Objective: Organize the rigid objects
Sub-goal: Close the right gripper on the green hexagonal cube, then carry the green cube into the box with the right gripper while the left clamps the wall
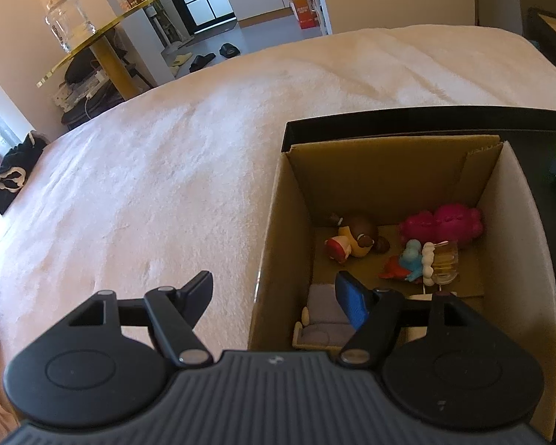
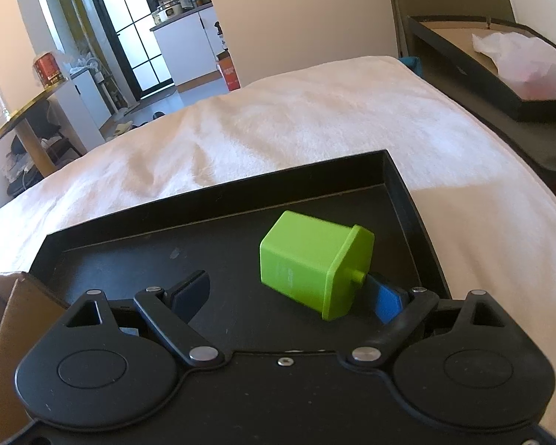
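Right claw [image 2: 289, 293], spread and empty, should centre on the green box [image 2: 307, 263] lying ahead and rightward; left claw [image 1: 274, 296] hangs spread.

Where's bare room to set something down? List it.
Free: the black tray floor left of the green container, up to its far rim; the box's floor strip under its back wall. Crowded: the box's middle and near end, with the pink toy, figurines and a small sofa.
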